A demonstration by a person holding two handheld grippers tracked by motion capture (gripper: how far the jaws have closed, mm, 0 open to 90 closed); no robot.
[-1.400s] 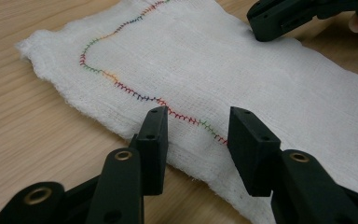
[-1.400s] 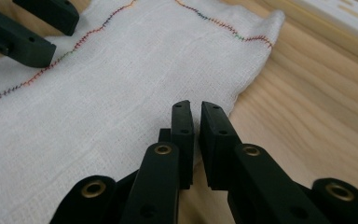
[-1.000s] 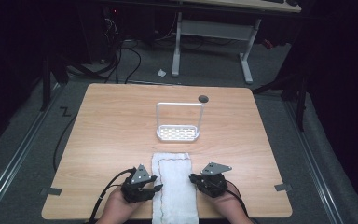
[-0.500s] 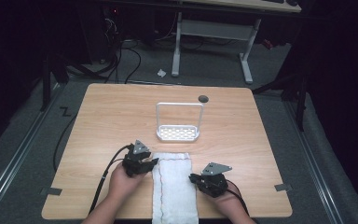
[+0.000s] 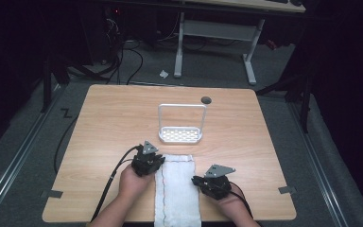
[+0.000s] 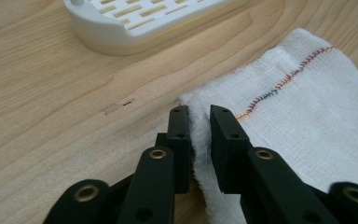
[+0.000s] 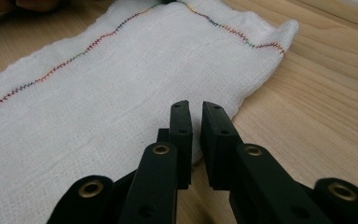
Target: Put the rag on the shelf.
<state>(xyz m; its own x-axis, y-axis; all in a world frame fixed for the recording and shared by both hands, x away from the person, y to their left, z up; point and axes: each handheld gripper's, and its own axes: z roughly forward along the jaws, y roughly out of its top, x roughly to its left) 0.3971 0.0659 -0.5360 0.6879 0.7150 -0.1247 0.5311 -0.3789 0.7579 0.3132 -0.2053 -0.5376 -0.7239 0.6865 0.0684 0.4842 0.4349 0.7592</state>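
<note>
The cloth [image 5: 178,189] lies on the table [image 5: 104,123] just before the rack [image 5: 181,134].

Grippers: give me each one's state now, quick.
Left gripper: shut on the white cloth's edge.
Right gripper: jaws nearly closed at the cloth's edge; grip cannot be told.

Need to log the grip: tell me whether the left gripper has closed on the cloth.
Shut on it: left gripper fingers pinch the white cloth's edge.

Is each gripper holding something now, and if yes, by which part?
Left gripper pinches the white cloth at its side edge, near a far corner. Right gripper is shut on the opposite side edge of the cloth.
</note>
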